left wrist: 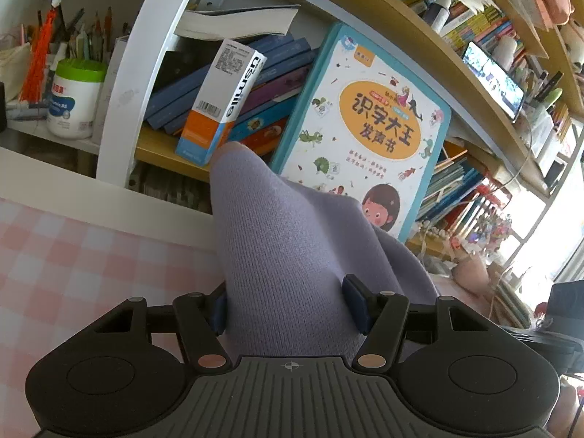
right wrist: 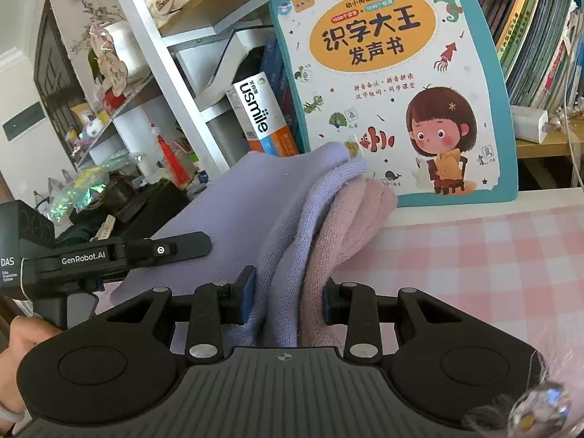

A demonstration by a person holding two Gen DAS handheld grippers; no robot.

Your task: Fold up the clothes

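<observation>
A lilac knit garment [left wrist: 277,241] is bunched between the fingers of my left gripper [left wrist: 288,308], which is shut on it above the pink checked tablecloth [left wrist: 73,255]. In the right wrist view the same lilac garment [right wrist: 255,197], with a pale pink inner layer [right wrist: 350,219], is bunched between the fingers of my right gripper [right wrist: 288,295], which is shut on it. The left gripper [right wrist: 109,255] shows at the left of that view, beside the cloth.
A large picture book [left wrist: 365,127] leans against the shelf behind the table; it also shows in the right wrist view [right wrist: 394,84]. A toothpaste box [left wrist: 222,102], stacked books, a white tub [left wrist: 73,98] and pencils fill the shelves. A white charger [right wrist: 529,124] lies at right.
</observation>
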